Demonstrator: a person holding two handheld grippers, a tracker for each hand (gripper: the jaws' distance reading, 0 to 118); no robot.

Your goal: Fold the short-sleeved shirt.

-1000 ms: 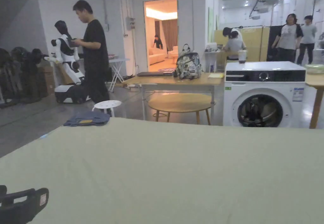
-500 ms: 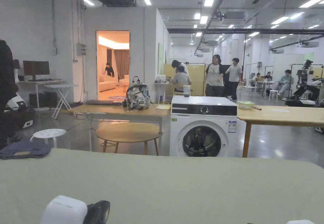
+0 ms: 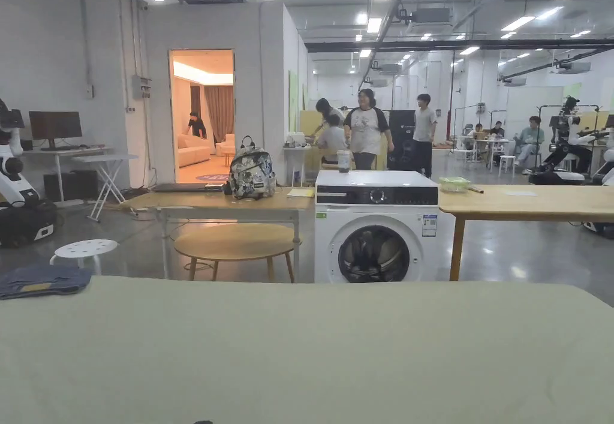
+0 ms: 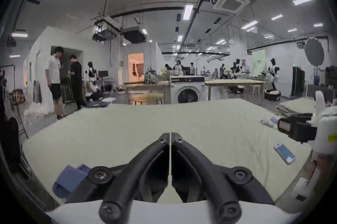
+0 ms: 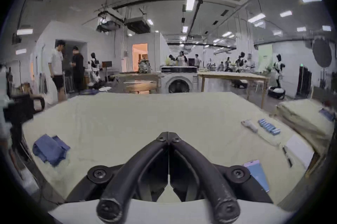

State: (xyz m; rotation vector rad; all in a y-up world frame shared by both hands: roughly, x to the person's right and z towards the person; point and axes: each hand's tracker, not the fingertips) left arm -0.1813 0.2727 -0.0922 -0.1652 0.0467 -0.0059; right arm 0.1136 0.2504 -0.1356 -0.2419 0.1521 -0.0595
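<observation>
Shirt not yet taken up; both claws empty.

Left claw [image 4: 170,136] and right claw [image 5: 168,135], jaws closed on nothing, hover over the tabletop [image 3: 312,347]; the crumpled blue shirt [image 5: 50,149] lies left of them, awaiting opened jaws.

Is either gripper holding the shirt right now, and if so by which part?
Nothing is held. The left gripper and right gripper are both shut on nothing; the blue shirt lies bunched on the table.
</observation>
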